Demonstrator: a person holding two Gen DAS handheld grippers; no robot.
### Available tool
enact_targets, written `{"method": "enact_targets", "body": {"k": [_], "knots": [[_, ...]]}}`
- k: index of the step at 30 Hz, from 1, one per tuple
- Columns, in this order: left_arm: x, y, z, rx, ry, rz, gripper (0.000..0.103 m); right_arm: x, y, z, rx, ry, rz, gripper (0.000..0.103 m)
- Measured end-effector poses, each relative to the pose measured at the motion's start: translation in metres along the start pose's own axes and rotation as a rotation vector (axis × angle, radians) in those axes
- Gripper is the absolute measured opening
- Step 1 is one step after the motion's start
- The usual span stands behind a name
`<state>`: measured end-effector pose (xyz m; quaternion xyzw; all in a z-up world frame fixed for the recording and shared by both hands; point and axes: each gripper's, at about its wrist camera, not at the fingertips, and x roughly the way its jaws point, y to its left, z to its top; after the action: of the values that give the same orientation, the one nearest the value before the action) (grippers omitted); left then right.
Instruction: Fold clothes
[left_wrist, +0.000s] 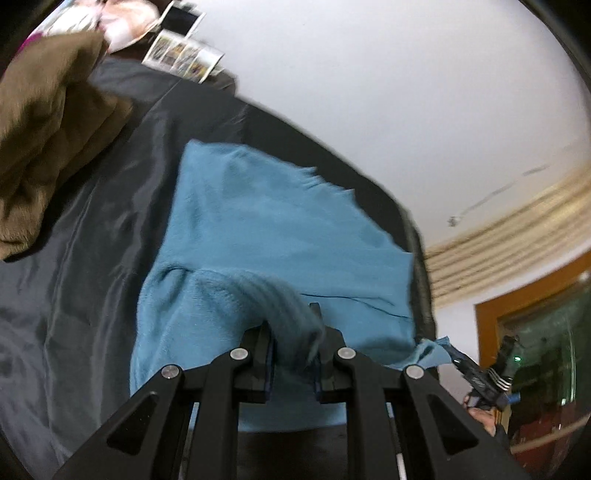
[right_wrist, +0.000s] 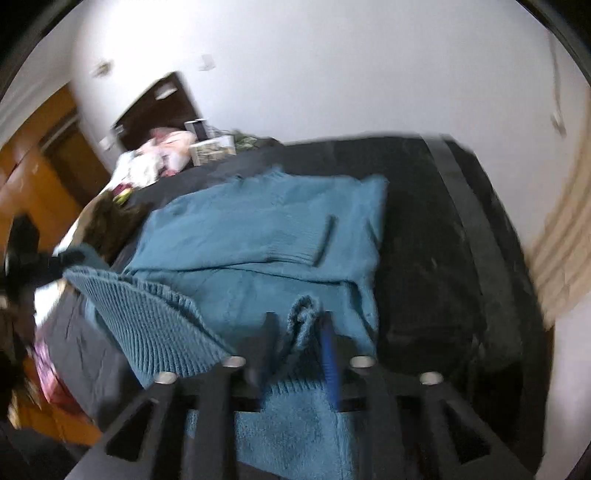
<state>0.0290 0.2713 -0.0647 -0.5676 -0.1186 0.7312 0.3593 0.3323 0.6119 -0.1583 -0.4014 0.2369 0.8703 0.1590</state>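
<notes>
A teal knitted sweater lies spread on a bed with a dark sheet. My left gripper is shut on a bunched ribbed edge of the sweater, lifted off the bed. In the right wrist view the sweater has one sleeve folded across its body. My right gripper stands open, a small fold of the sweater's near edge lying loosely between its fingers. The right gripper also shows at the bed's right corner in the left wrist view, next to a teal corner.
A brown fuzzy blanket is heaped at the far left of the bed. Printed papers and a pink-white bundle lie at the bed's head. The bed edge runs beside a white wall. Wooden furniture stands on the left.
</notes>
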Motion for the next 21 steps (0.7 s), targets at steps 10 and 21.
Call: {"method": "enact_targets", "body": {"k": [10,21], "knots": [[0.025,0.029,0.015,-0.016,0.014,0.11,0.03,0.011,-0.005,0.002,-0.012,0.039,0.041,0.078],[0.053,0.028,0.011,0.094,0.091,0.186,0.074,0.079,0.002,-0.013,-0.015,0.243,-0.049,0.078]]}}
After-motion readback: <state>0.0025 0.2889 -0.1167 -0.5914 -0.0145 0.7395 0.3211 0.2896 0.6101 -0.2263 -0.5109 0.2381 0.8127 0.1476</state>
